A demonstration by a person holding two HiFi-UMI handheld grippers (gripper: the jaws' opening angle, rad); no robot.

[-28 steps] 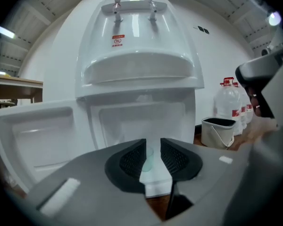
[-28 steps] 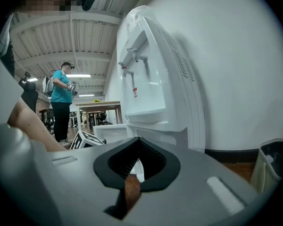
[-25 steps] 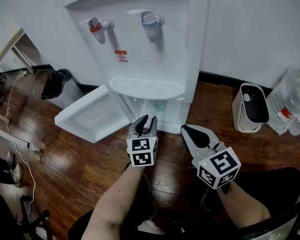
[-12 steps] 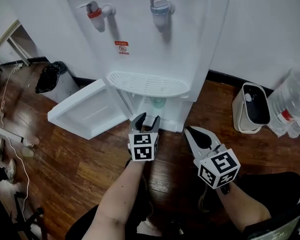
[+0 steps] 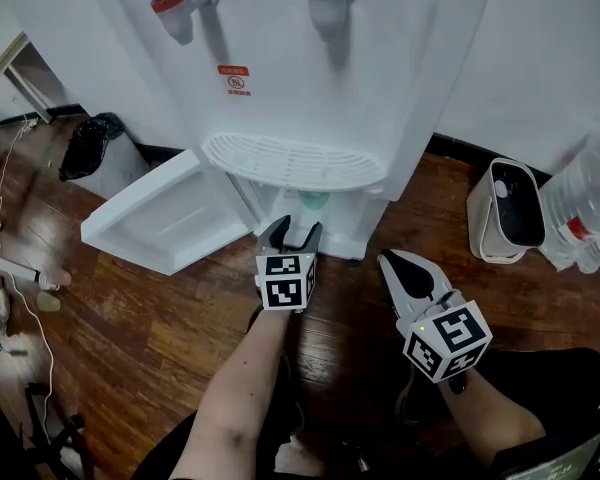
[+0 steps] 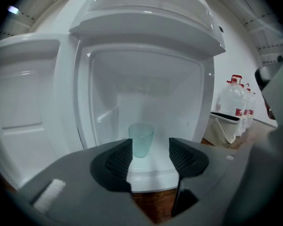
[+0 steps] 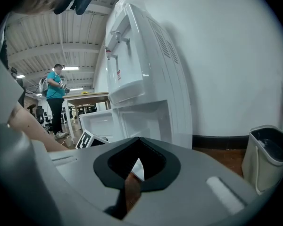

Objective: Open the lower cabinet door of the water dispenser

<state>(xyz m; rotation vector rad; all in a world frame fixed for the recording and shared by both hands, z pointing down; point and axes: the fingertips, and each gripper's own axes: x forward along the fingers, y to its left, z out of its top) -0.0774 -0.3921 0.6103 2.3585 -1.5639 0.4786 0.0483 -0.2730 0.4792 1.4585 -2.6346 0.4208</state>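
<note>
The left gripper (image 5: 293, 230), whose jaws have just been opening to a middling gap with nothing between them, points into the water dispenser (image 5: 280, 48), at its cabinet (image 6: 146, 88), where a cup (image 6: 141, 140) stands; the right gripper (image 5: 388, 259), closed and empty, hangs in front of the dispenser; the cabinet door (image 5: 155, 223) stands swung wide at the dispenser's left side

The white lower cabinet door (image 5: 168, 218) of the water dispenser (image 5: 310, 78) stands swung wide open, left of my left gripper (image 5: 292, 231).
</note>
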